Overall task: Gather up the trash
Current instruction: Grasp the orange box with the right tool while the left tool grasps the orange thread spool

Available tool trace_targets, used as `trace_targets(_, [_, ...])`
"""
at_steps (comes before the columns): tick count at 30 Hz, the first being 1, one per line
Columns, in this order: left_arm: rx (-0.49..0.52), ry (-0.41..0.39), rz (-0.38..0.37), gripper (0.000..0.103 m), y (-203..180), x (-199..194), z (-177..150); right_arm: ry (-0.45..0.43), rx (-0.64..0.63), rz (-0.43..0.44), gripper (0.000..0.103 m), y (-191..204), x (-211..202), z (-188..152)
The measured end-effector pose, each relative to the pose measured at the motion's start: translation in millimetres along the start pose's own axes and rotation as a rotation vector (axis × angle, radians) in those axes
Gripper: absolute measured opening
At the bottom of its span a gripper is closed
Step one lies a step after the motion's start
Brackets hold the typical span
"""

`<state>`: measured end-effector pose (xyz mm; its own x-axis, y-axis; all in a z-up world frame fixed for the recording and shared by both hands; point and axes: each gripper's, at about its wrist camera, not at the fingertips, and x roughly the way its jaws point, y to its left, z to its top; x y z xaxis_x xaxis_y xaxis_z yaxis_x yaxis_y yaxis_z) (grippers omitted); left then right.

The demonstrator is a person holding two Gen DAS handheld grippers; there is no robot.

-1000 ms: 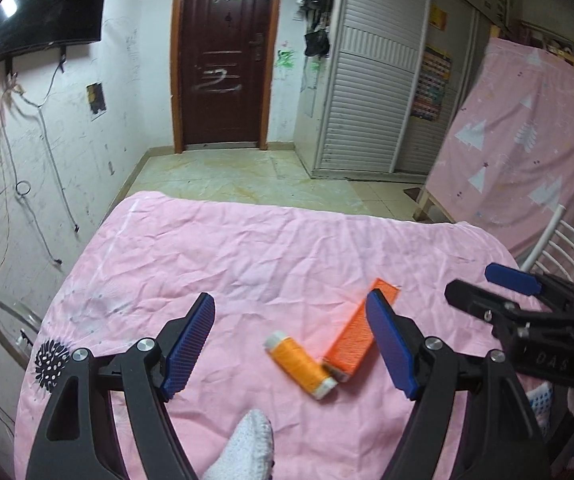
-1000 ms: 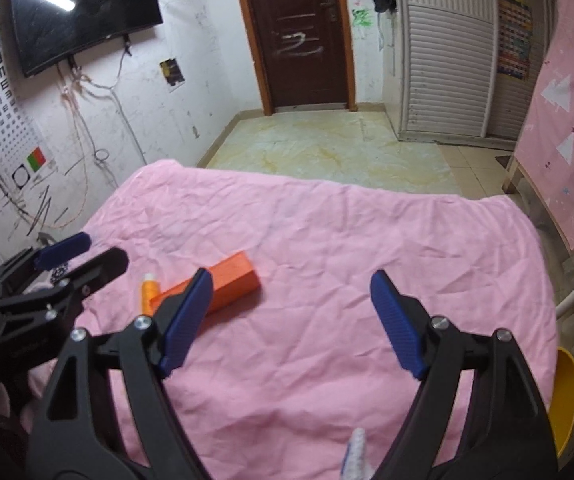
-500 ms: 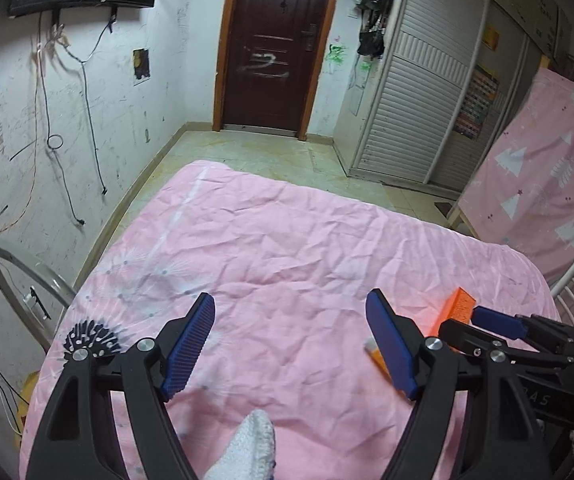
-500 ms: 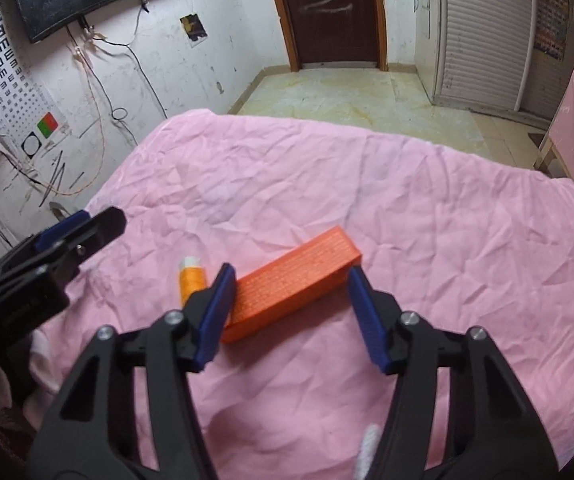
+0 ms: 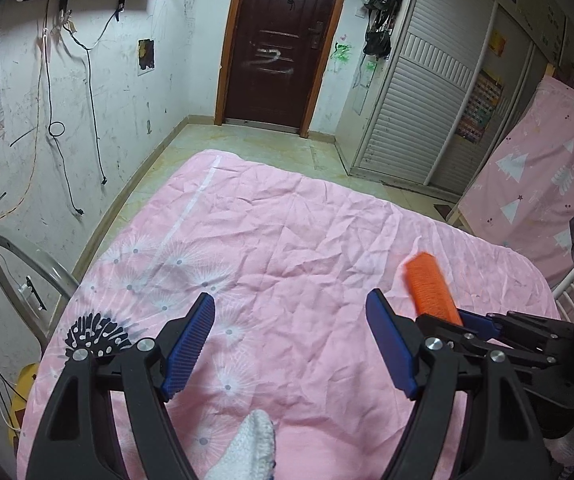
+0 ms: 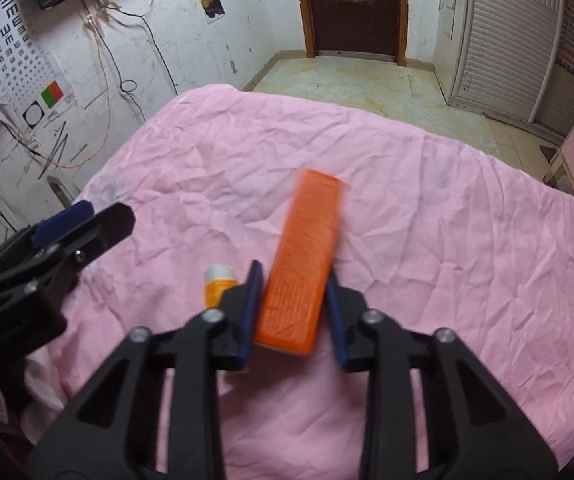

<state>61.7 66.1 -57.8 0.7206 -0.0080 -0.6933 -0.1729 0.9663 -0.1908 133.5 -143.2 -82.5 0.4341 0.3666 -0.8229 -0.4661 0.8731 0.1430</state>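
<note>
An orange box sits lengthwise between the blue pads of my right gripper. Its jaws are closing tight, and both pads press on the box's sides. Just left of that gripper, a small orange bottle with a white cap lies on the pink bedsheet. In the left wrist view the box sticks out of the right gripper at the right. My left gripper hangs open over bare sheet with nothing between its pads. It also shows at the left edge of the right wrist view, as the left gripper.
A white-gloved fingertip pokes up below the left gripper. A metal hoop and a cabled wall lie left of the bed. A pink-covered board leans at the right. Beyond the bed are tiled floor, a dark door and a wardrobe.
My right gripper came down over the orange box and shut on it; the box now points away from the camera. My left gripper swung left off the two items and stayed open.
</note>
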Motion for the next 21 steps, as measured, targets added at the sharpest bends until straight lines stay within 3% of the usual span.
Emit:
trace_targets(11, [0.053, 0.009, -0.013, 0.069, -18.0, 0.3, -5.0, -0.058, 0.024, -0.013, 0.023, -18.8, -19.7, -1.7])
trace_targets(18, [0.16, 0.048, -0.052, 0.068, -56.6, 3.0, -15.2, -0.095, 0.063, -0.023, 0.023, -41.3, -37.4, -5.0])
trace_targets(21, [0.188, 0.077, -0.087, 0.06, -72.0, 6.6, -20.6, -0.105, 0.076, -0.018, 0.023, -48.1, -41.7, -8.0])
